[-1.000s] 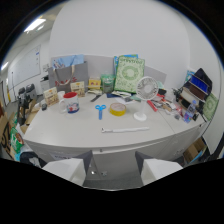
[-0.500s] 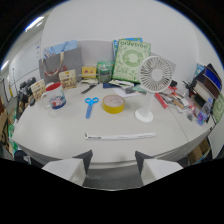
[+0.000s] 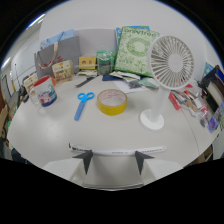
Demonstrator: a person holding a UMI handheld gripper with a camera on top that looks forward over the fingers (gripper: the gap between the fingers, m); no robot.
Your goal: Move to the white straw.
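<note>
Lying crosswise at the spread claw's (image 3: pixel 113 156) tips—seemingly untouched—the white straw (image 3: pixel 117 149).

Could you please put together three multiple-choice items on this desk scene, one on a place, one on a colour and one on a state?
1. Where does the white straw lie?
A. On the table just ahead of the tongs' tips
B. Leaning inside the mug
C. Behind the green book

2. What colour are the scissors' handles?
A. Red
B. Blue
C. Black

3. How do the tongs stand?
A. Shut on the straw
B. Shut on the tape roll
C. Open, holding nothing

Answers: 1 A, the straw stretches crosswise on the white table right at the fingertips. 2 B, the handles beside the yellow tape roll are blue. 3 C, a wide gap shows between the two fingers and neither presses on the straw.
</note>
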